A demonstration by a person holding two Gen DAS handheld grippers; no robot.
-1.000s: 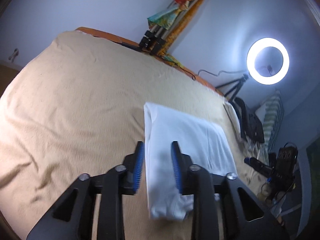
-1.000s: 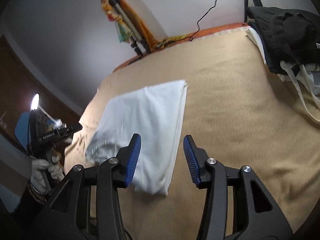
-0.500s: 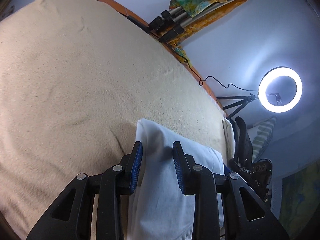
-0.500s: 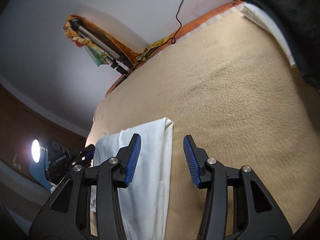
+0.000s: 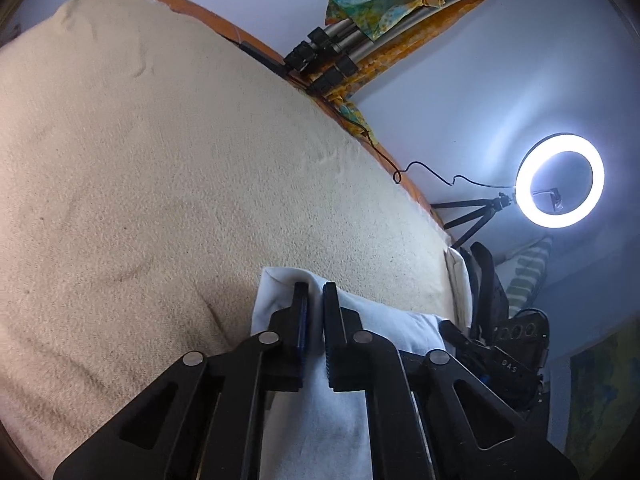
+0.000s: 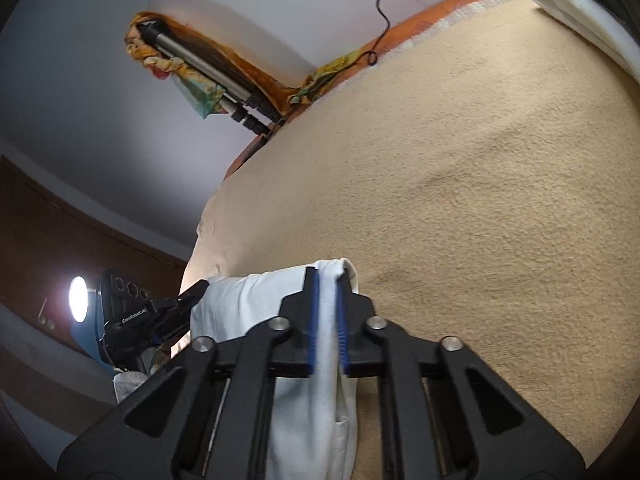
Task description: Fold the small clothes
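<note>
A white garment [image 5: 312, 420] lies folded on the beige bed cover [image 5: 160, 180]. My left gripper [image 5: 315, 292] is shut on the garment's far edge near its left corner. In the right wrist view the same white garment [image 6: 320, 420] shows, and my right gripper [image 6: 327, 276] is shut on its far edge near the right corner. Both grippers sit low over the bed. The near part of the garment is hidden under the gripper bodies.
A lit ring light on a tripod [image 5: 560, 180] stands past the bed's far right. Folded tripods wrapped in coloured cloth [image 5: 360, 40] lean on the wall. Dark clothes and gear [image 5: 500, 320] lie at the right. A pillow [image 6: 592, 28] lies at the bed's edge.
Both grippers moved forward and down to the garment's far edge and closed on it. They were open half a second ago.
</note>
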